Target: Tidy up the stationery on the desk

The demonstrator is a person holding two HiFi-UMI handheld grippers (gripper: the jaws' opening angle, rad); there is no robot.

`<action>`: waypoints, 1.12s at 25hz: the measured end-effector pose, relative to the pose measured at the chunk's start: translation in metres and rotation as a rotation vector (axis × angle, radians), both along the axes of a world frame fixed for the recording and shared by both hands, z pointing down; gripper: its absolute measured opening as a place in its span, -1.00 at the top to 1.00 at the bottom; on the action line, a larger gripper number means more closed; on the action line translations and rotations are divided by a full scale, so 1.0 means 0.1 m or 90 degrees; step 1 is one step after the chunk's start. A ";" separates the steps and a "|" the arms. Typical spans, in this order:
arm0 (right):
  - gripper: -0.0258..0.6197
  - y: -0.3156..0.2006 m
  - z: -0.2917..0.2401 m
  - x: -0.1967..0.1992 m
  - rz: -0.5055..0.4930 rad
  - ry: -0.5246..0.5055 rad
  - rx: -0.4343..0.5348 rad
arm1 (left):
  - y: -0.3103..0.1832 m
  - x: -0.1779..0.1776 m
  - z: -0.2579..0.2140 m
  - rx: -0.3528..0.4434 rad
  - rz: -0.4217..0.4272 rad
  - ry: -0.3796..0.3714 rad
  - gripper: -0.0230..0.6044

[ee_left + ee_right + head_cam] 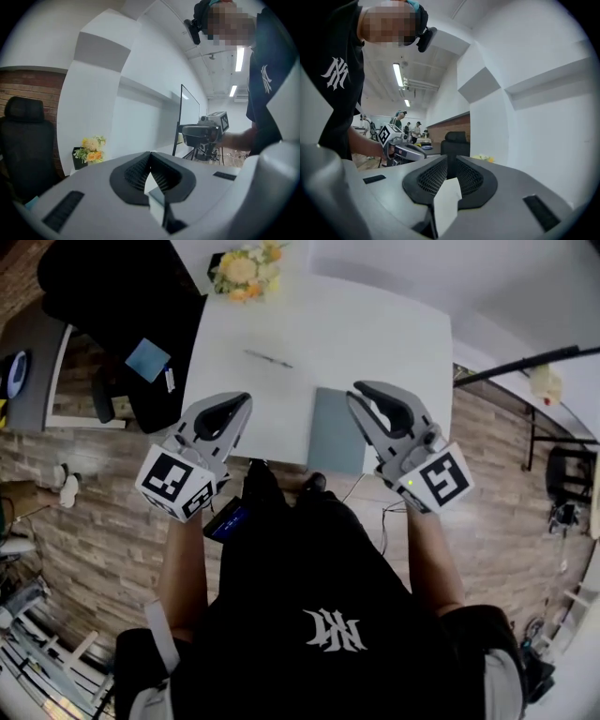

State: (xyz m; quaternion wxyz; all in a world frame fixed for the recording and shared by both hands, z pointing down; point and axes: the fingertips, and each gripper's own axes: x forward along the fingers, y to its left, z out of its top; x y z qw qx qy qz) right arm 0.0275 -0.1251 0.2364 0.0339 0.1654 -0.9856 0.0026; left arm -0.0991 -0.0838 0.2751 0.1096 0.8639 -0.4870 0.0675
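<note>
On the white desk (375,343) lies a thin dark pen (269,358) near the middle, and a grey-blue notebook (336,430) rests at the near edge. My left gripper (246,399) hovers over the desk's near left edge, short of the pen, jaws shut and empty. My right gripper (354,392) is held above the notebook's right side, also shut with nothing in it. In the left gripper view the left gripper (150,153) points level over the desk toward the wall. The right gripper (451,158) in its own view shows only its closed pads.
A pot of yellow flowers (246,273) stands at the desk's far left corner. A black office chair (122,296) with a blue item (148,359) on it sits left of the desk. A black stand (525,362) reaches in at the right. Wooden floor surrounds the desk.
</note>
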 end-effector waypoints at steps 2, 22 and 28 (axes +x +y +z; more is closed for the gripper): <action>0.73 -0.06 0.07 -0.26 -0.021 0.020 -0.004 | -0.01 -0.15 0.06 -0.005 0.002 0.005 0.92; 0.45 -0.66 1.65 -1.57 -0.126 0.277 -0.155 | -0.46 -0.92 0.97 -0.089 0.054 0.056 0.92; 0.45 -0.75 2.27 -1.62 -0.130 0.372 -0.173 | -0.51 -0.93 1.22 -0.123 0.084 0.083 0.92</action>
